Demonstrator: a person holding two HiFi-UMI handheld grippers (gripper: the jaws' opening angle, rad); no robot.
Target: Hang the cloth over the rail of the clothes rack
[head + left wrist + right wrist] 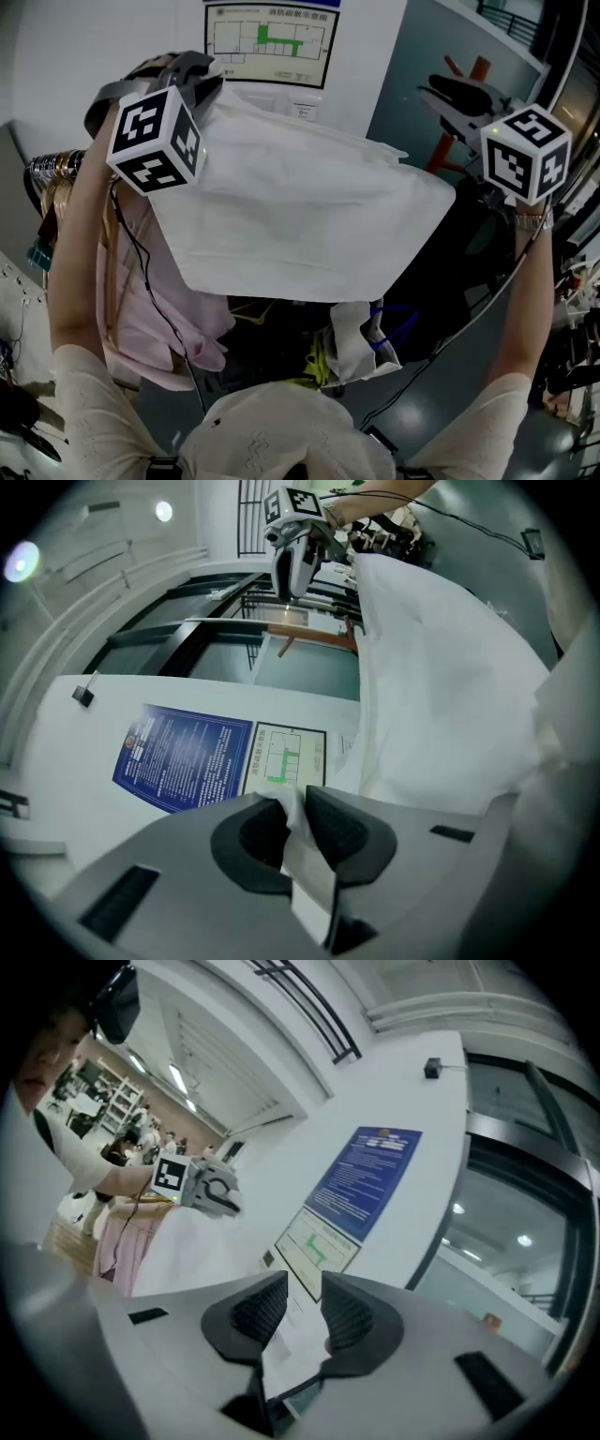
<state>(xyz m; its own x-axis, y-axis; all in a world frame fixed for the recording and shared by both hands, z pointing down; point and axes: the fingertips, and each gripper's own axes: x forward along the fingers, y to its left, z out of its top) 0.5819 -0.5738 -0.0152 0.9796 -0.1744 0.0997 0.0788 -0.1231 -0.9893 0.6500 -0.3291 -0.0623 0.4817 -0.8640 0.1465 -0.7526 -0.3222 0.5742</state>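
As I judge it, you were near the end of the task. The cloth (309, 206) was spread wide across the middle of the head view, high up, and its lower edge hung free, so it seemed to lie over something. The rail itself I could not see; probably it was under the fabric. At the left edge of that view, only a bundle of hanger hooks (52, 173) and a pink garment (141, 309) hinted at the clothes rack.

Your left gripper (298, 810) was pinching one corner of the cloth between its pads (339, 832), and the fabric filled the narrow gap. Your right gripper (303, 1283) stood spread, with nothing between its pads; only a blue poster (370, 1176) showed far behind. At the right of the head view, the nearest corner of the cloth was apart from it. In my opinion, what was left was to let go of the left corner and to check that the cloth hung evenly.

The cloth was white, thin and matt, roughly rectangular, with soft folds and some creases. The pads were dark and ribbed, like rubber. The gripper bodies were smooth grey plastic.
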